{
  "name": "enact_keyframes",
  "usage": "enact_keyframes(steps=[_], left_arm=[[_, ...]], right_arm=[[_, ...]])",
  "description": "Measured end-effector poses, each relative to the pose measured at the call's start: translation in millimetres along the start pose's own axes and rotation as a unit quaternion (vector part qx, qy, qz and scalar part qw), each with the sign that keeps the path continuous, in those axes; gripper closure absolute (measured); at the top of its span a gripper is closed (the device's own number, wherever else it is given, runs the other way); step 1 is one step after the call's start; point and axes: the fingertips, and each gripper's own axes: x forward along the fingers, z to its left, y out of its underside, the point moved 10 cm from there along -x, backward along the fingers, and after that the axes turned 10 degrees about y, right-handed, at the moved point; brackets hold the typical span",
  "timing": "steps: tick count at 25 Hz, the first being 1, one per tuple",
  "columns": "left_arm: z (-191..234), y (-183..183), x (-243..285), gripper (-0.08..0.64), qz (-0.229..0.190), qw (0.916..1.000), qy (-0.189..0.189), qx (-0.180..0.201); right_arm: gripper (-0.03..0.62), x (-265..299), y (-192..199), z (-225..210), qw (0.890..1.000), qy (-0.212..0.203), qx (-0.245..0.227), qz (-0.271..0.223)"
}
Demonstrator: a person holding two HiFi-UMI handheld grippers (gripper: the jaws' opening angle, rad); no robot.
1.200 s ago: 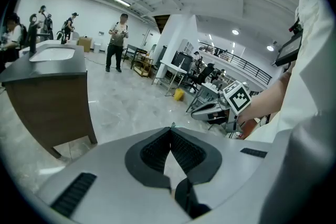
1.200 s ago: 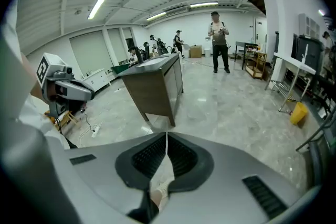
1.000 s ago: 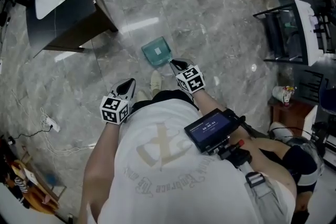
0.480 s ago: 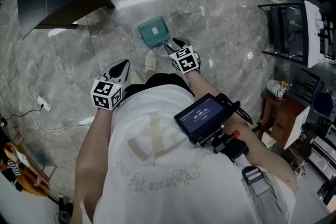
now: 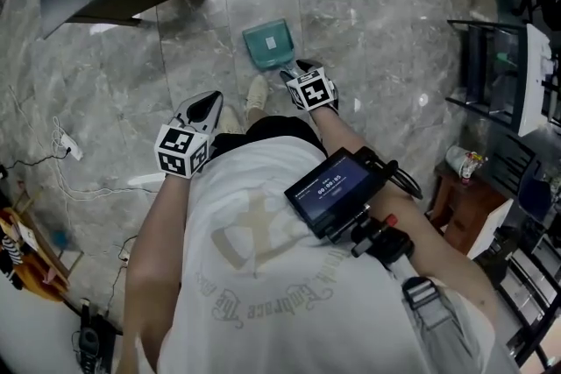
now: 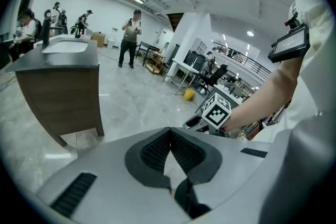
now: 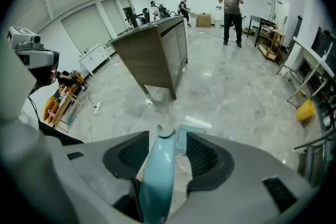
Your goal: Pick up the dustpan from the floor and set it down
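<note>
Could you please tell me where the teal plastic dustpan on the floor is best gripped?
Probably its long rounded handle, approached from above on the person's side: the teal plastic dustpan lies flat, handle rising that way. The right gripper straddles it; its jaws have just been opening.

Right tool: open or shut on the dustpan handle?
Open. On the right tool the jaws have just been opening; the handle lies between them with a gap beside it.

Head view looks steeply down at floor [image 5: 377,13], gripper views low along floor, all share wooden counter [image 7: 152,55]
</note>
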Motion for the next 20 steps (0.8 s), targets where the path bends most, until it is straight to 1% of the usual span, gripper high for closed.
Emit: enact_keyframes(steps=[4,8,12,20], left_arm=[[-10,6,-7,0.549,0.000,0.9999,-0.014,-0.008],[-19,11,-13,0.549,-0.001,0.9996,-0.027,-0.014],[-24,15,-20,0.549,-0.001,0.9991,-0.038,-0.019],[-26,12,-23,0.549,-0.007,0.9989,-0.045,-0.014]], right_arm=[[0.370,5,9,3,1.000,0.001,0.004,0.015],[0.374,8,16,3,1.000,0.007,0.009,0.020],[0.419,9,17,3,1.000,0.017,-0.001,0.022],[0.468,6,18,1,0.998,0.051,-0.012,0.027]])
